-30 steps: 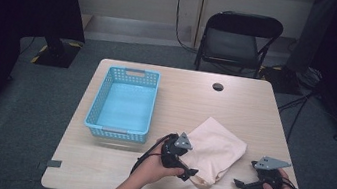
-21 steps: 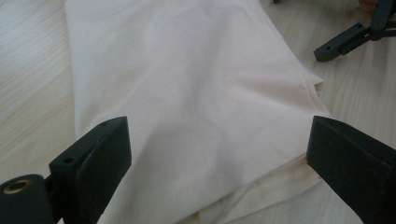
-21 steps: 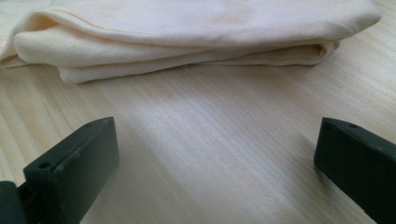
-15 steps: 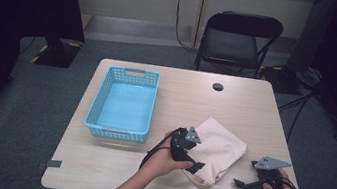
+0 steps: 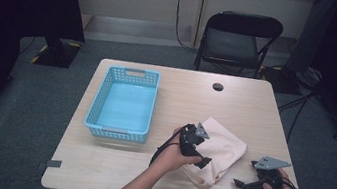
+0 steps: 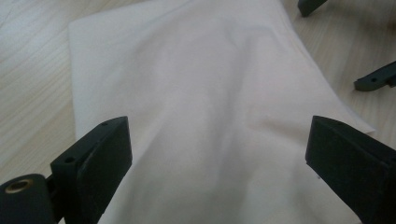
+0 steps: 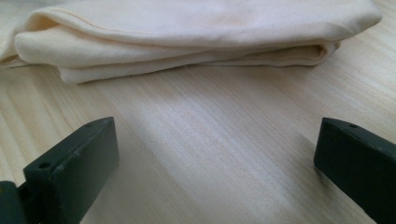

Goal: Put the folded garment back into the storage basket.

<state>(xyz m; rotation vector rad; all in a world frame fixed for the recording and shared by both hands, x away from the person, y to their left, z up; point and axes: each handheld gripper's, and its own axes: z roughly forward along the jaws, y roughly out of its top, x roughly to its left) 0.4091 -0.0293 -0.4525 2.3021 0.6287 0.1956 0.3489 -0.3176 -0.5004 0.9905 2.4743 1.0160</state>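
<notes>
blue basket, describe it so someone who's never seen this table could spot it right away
On the light wooden table, look at the left half, on the far side from the person. The blue basket sits there, a rectangular plastic one with lattice walls and nothing inside. It is the one bright blue thing, apart from the cream folded cloth.

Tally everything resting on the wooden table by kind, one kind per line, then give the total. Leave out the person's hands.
Light-blue plastic mesh basket: 1
Folded cream fabric cloth: 1
Black handheld two-finger grippers: 2, the left gripper over the cloth, the right gripper on bare wood beside it, both open
Total: 4
</notes>
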